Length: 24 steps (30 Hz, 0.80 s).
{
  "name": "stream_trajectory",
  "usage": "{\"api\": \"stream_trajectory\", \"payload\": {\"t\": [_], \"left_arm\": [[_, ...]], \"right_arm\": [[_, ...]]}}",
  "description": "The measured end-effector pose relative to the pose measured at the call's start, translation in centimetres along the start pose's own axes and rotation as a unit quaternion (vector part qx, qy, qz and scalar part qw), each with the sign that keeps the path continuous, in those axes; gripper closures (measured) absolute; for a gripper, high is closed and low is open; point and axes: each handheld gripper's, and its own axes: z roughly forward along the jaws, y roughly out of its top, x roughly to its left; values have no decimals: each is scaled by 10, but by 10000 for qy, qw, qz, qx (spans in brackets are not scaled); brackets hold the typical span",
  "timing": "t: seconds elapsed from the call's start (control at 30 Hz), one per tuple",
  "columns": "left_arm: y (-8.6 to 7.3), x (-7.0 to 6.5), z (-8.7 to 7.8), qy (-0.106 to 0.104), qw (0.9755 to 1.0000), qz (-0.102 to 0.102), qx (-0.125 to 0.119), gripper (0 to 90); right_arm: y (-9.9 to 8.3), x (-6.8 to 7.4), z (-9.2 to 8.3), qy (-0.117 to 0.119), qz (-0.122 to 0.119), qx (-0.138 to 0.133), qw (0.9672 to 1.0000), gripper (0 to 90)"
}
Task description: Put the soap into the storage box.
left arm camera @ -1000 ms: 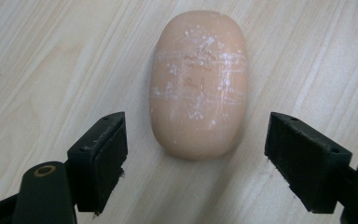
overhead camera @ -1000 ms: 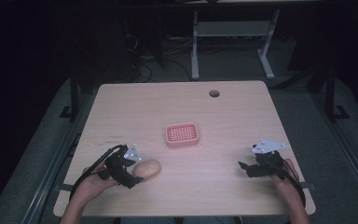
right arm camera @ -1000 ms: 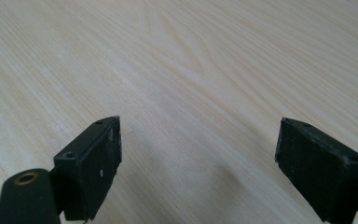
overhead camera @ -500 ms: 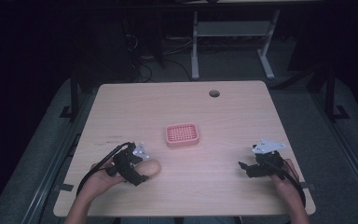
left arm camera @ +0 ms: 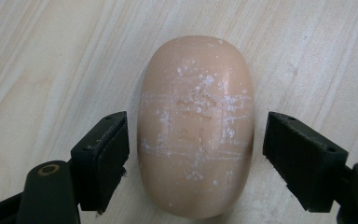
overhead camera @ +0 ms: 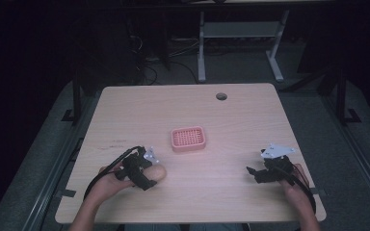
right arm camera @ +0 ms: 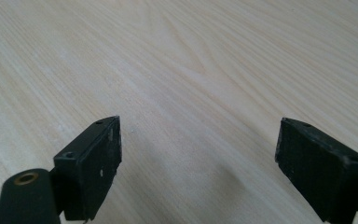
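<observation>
A tan oval bar of soap (left arm camera: 196,126) with white scuffs lies flat on the wooden table (overhead camera: 183,106). My left gripper (left arm camera: 196,158) stands open, one jaw on each side of the soap with a small gap at both sides. In the high view the soap (overhead camera: 158,173) rests near the table's front left with the left gripper (overhead camera: 144,177) over it. A pink slotted soap dish (overhead camera: 188,138) sits at the table's middle. My right gripper (overhead camera: 252,174) is open at the front right, and the right gripper (right arm camera: 198,158) has bare wood between its jaws.
A round cable hole (overhead camera: 221,96) lies near the table's far edge. Beyond the table stand a white desk frame (overhead camera: 241,33) and loose cables (overhead camera: 149,57) on a dark floor. Cables trail from both grippers toward the front edge.
My left gripper has crept forward and right over the soap, so its jaws now straddle it. The right gripper has held still.
</observation>
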Motion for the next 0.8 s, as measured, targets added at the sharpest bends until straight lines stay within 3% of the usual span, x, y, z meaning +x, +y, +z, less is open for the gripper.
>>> {"api": "stream_trajectory", "payload": {"t": [0.4, 0.47, 0.57, 0.8], "left_arm": [[6, 1, 10, -39, 9998, 72, 205, 251], [6, 2, 10, -61, 9997, 71, 215, 252], [8, 2, 10, -103, 9997, 70, 217, 261], [9, 5, 10, -179, 9996, 13, 214, 317]], "right_arm": [[0, 0, 0, 3, -14, 2, 10000, 139], [0, -2, 0, -11, -129, 27, 9999, 139], [0, 0, 0, 7, -8, -3, 10000, 139], [0, 0, 0, 8, -14, -6, 10000, 139]]}}
